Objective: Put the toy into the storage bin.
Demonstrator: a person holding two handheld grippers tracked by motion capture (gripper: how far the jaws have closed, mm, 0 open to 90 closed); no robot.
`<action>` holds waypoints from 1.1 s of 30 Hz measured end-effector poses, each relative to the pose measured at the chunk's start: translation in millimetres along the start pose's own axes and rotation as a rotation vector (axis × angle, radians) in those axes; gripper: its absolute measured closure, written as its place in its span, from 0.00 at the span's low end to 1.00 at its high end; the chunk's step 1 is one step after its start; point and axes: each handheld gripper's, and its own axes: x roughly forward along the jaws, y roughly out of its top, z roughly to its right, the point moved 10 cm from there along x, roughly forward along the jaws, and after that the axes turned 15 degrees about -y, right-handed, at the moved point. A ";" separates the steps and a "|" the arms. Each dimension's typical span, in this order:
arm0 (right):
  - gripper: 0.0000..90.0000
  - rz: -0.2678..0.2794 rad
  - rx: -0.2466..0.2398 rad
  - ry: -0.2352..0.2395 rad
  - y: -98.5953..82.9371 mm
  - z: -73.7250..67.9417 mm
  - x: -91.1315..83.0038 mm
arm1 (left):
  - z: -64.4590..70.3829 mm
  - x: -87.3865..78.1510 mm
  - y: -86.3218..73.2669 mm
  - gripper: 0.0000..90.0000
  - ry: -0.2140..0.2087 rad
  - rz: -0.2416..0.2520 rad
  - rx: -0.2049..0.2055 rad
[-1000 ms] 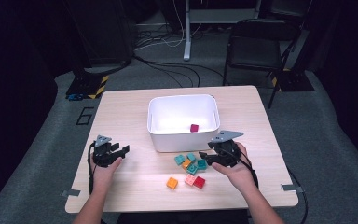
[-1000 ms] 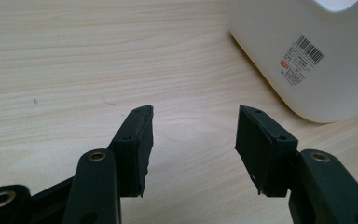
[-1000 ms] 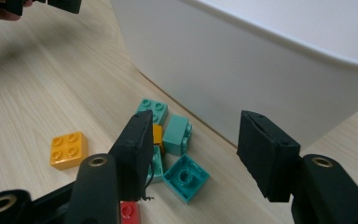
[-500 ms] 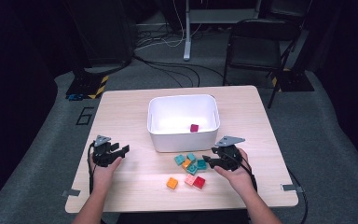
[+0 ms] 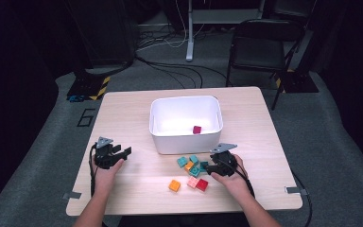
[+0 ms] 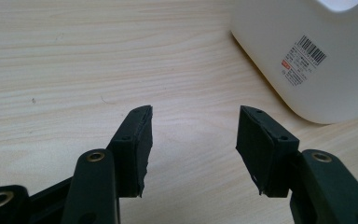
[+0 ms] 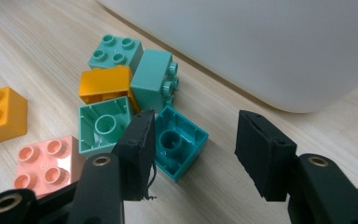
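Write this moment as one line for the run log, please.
right gripper: jaws open at dark teal brick | left gripper: open, idle | white bin: holds one dark red brick

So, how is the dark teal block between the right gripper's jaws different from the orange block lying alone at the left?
The dark teal block lies upside down, its hollow underside and round tube facing up; the orange block sits upright, studs on top. The dark teal block touches a light green block in the cluster near the white bin; the orange block stands apart. The right gripper is open around the teal one, while nothing reaches for the orange one. Both rest on the wooden table.
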 end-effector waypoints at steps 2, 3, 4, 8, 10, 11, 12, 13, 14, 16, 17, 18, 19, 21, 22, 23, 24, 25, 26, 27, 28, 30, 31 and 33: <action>0.52 -0.010 -0.007 -0.003 -1.3 -1.8 1.7 | 0.0 -0.1 0.2 0.50 0.001 0.004 -0.002; 0.52 -0.010 -0.016 -0.006 -2.0 -1.7 2.3 | -0.4 -0.2 0.7 0.50 0.002 0.006 0.001; 0.52 -0.011 -0.014 -0.010 -2.3 -1.4 2.8 | -0.6 -0.4 0.7 0.50 0.002 0.006 0.001; 0.52 -0.017 -0.007 -0.023 -4.5 4.7 2.5 | -0.1 -0.3 0.2 0.50 0.000 0.004 -0.002; 0.52 -0.024 0.007 -0.035 -6.0 9.2 2.2 | 0.3 0.0 0.2 0.50 -0.001 0.004 -0.001; 0.52 -0.032 0.025 -0.033 -6.8 10.2 1.1 | 0.1 0.2 0.2 0.50 0.000 0.004 0.000; 0.52 -0.023 0.026 -0.029 -6.0 11.7 0.7 | 0.2 0.2 0.0 0.50 -0.001 0.000 0.001; 0.52 -0.015 0.034 -0.024 -4.8 11.6 -0.4 | 0.1 0.3 -0.1 0.50 -0.001 0.000 0.000; 0.52 -0.013 0.044 -0.018 -3.6 10.0 -1.7 | 0.1 0.4 -0.1 0.50 -0.001 0.001 -0.001; 0.52 -0.004 0.035 -0.004 -1.4 5.3 -3.8 | 0.0 0.7 -0.2 0.50 -0.001 0.000 -0.001; 0.52 0.007 0.019 0.003 0.0 2.5 -3.9 | 0.2 0.9 -0.2 0.50 -0.001 0.000 -0.001; 0.52 0.002 0.015 0.009 -0.2 -0.9 -4.8 | 0.0 1.0 -0.1 0.50 0.000 0.000 0.002; 0.52 0.007 0.004 0.013 0.6 -3.7 -4.4 | 0.1 1.0 -0.1 0.50 0.000 0.000 0.001; 0.51 -0.002 -0.003 0.020 -0.2 -9.2 -4.2 | 0.0 1.4 0.0 0.50 0.002 0.004 0.001; 0.51 0.000 -0.017 0.020 -0.3 -10.7 -3.1 | 0.0 1.4 -0.1 0.50 0.001 0.003 0.001; 0.50 0.000 -0.024 0.021 -0.6 -12.1 -2.1 | 0.0 1.4 0.0 0.50 0.002 0.004 0.000; 0.50 -0.006 -0.022 0.022 -1.2 -13.6 -1.4 | 0.0 1.4 0.0 0.50 0.001 0.005 0.001; 0.50 -0.006 -0.028 0.022 -1.4 -14.3 -0.1 | 0.0 1.1 -0.2 0.50 -0.001 0.001 0.000; 0.50 -0.010 -0.034 0.019 -2.0 -14.7 1.1 | 0.1 1.1 -0.3 0.50 -0.001 0.000 -0.001; 0.49 -0.017 -0.029 0.018 -2.8 -15.8 1.8 | 0.0 1.2 -0.2 0.50 -0.001 0.002 -0.001; 0.49 -0.019 -0.034 0.019 -3.4 -16.1 3.0 | -0.1 1.4 0.0 0.50 0.001 0.005 0.000; 0.50 -0.028 -0.034 0.018 -4.8 -16.4 4.8 | 0.0 1.4 0.0 0.50 0.001 0.005 0.000; 0.52 -0.032 -0.027 0.015 -5.1 -16.6 5.4 | 0.0 1.4 0.1 0.50 0.001 0.005 0.000; 0.56 -0.032 -0.035 0.012 -5.4 -14.7 5.9 | 0.0 1.0 -0.2 0.50 -0.002 0.000 0.000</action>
